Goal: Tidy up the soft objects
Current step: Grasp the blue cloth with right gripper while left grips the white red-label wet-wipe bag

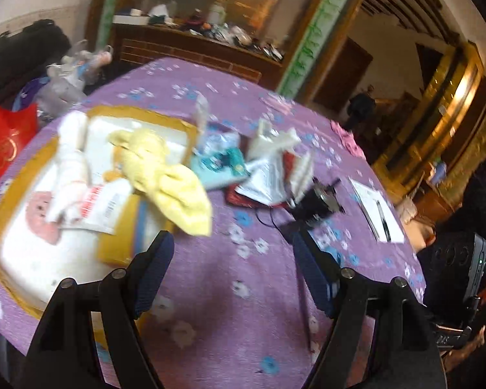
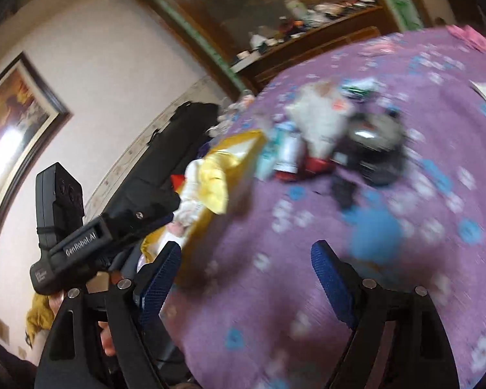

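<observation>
A shallow yellow-rimmed box [image 1: 22,162] sits on the left of the purple flowered tablecloth [image 1: 236,291]. In it lie a yellow cloth [image 1: 168,175], draped over its near rim, a white soft toy [image 1: 71,162] and a labelled packet [image 1: 97,207]. My left gripper [image 1: 233,253] is open and empty, above the cloth right of the box. My right gripper [image 2: 246,262] is open and empty over the tablecloth. In the blurred right wrist view the box [image 2: 239,162] with the yellow cloth [image 2: 214,178] is ahead on the left.
A pile of packets, a red pouch [image 1: 269,175] and a black device [image 1: 314,201] lies mid-table. White paper with a pen [image 1: 376,210] and a pink item [image 1: 346,136] lie at the right. The left gripper's body [image 2: 81,236] shows at the right view's left edge. A red bag [image 1: 9,139] is beyond the table.
</observation>
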Demonstrator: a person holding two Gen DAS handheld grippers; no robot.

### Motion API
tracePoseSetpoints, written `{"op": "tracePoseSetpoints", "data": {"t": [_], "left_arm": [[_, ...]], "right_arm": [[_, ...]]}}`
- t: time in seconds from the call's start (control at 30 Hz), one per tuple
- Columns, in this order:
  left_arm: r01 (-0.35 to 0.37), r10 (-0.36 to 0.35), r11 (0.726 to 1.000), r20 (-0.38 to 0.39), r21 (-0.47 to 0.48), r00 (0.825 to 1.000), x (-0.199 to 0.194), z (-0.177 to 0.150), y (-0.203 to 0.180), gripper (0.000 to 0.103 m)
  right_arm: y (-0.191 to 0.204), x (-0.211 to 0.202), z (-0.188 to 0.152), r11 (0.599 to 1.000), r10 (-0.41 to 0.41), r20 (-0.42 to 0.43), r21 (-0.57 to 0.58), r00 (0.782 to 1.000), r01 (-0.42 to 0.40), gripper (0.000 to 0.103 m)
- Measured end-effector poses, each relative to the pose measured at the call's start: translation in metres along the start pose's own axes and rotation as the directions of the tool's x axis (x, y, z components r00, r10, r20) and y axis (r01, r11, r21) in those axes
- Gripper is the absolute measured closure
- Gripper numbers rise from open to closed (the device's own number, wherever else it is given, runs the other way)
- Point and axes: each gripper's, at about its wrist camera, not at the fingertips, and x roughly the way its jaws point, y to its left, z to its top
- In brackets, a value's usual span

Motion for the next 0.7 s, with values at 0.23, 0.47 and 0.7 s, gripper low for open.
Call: {"op": "tracePoseSetpoints", "data": {"t": [0.23,0.47,0.7], "left_arm": [[-0.005,0.005,1.000,-0.045,0.015,0.999,0.014,-0.004,-0.015,0.027],[0.014,-0.010,0.999,-0.082,0.050,0.997,0.039,0.017,-0.031,0.027],[0.076,-0.068,0.995,-0.115,0.065,0.991,0.085,0.060,-0.048,0.028]], "right_arm": [[-0.022,-0.021,0.004,0.988,-0.140,0.026,0.062,0.990,0.139,0.030],[-0.019,0.014,0.010,0.977,-0.178,-0.039,0.112,0.983,0.181,0.050],[-0.015,0.026,0.009,0.968,-0.228,-0.028,0.104,0.973,0.230,0.080]]}}
